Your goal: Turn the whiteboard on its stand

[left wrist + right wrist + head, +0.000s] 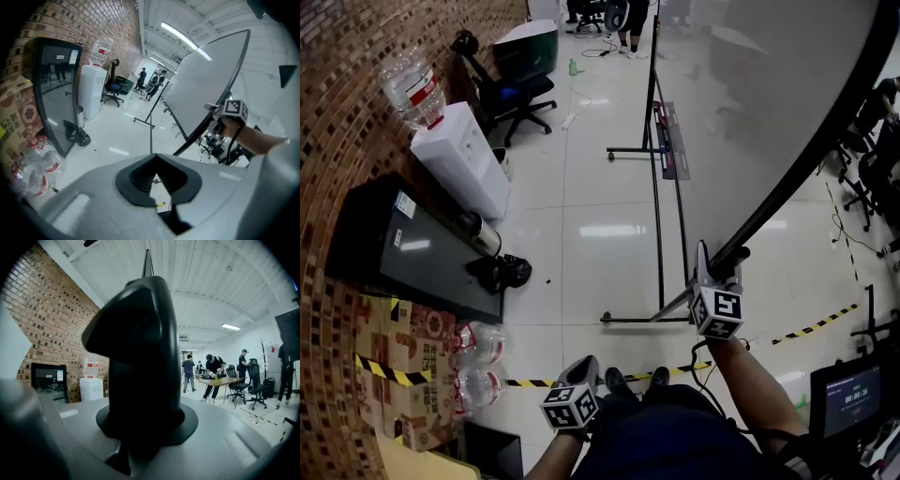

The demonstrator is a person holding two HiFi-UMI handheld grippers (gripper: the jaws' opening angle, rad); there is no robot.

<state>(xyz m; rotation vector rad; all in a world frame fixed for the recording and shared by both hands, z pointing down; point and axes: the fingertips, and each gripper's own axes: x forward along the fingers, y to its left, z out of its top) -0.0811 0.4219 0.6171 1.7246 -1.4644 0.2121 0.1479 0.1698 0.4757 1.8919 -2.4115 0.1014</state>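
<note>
The whiteboard (750, 112) is pinched at its corner by the right gripper (720, 262) for turning leverage; the left gripper (584, 364) is pressed together, empty.

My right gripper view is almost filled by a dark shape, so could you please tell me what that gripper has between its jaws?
Observer: The right gripper is closed on the black frame at the edge of the whiteboard.
Operator: Thank you. How does the board sit?
Observer: It is tilted, and the gripped edge stands out from the stand toward the person.
Operator: And where is the left gripper, please?
Observer: The left gripper is low, near the person's body and off the board, with nothing between its jaws.
</note>
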